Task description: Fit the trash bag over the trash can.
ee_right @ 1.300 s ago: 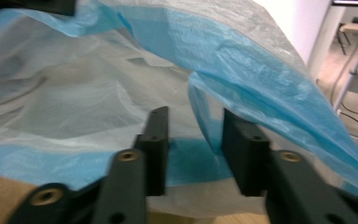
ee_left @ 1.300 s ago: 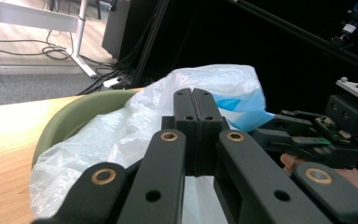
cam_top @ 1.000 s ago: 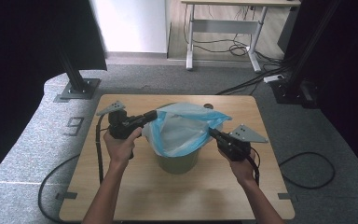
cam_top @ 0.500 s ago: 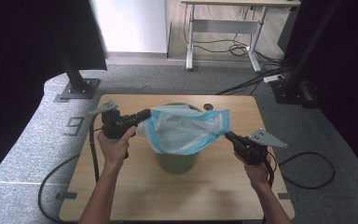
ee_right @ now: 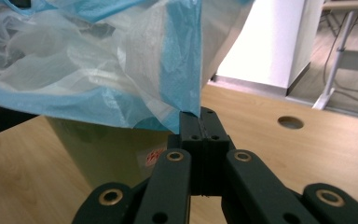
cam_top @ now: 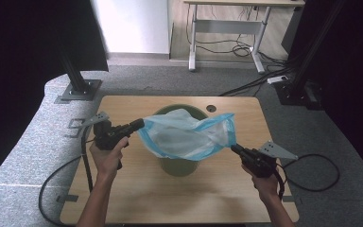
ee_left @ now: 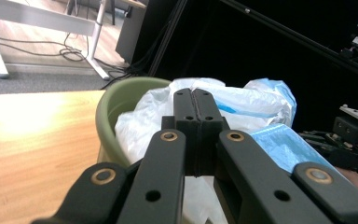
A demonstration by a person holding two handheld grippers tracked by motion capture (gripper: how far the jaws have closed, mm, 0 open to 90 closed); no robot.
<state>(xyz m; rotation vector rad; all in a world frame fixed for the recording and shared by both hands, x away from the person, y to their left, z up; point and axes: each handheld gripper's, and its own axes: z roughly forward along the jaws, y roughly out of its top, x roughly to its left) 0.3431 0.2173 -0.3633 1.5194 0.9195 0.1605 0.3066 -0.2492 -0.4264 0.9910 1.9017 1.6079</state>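
Observation:
A thin white plastic bag with a blue rim (cam_top: 184, 136) hangs stretched open over a green bin (cam_top: 178, 165) in the middle of the wooden table. My left gripper (cam_top: 141, 124) is shut on the bag's left rim, level with the bin's top. My right gripper (cam_top: 233, 148) is shut on the bag's right corner, pulled out past the bin's right side. In the left gripper view the shut jaws (ee_left: 195, 100) pinch the bag (ee_left: 242, 105) beside the bin's rim (ee_left: 109, 105). In the right gripper view the bag's blue edge (ee_right: 177, 70) runs down into the shut jaws (ee_right: 199, 117), in front of the bin's wall (ee_right: 107, 149).
The wooden table (cam_top: 137, 189) has a round hole (cam_top: 211, 108) at its back right. Cables trail from both grippers over the table's sides. A black stand base (cam_top: 79, 90) sits on the grey floor at the back left, a white desk frame (cam_top: 227, 28) farther back.
Both grippers have drawn apart, the right one out to the right and toward the person, the left slightly leftward. The bag's mouth is stretched wider over the bin.

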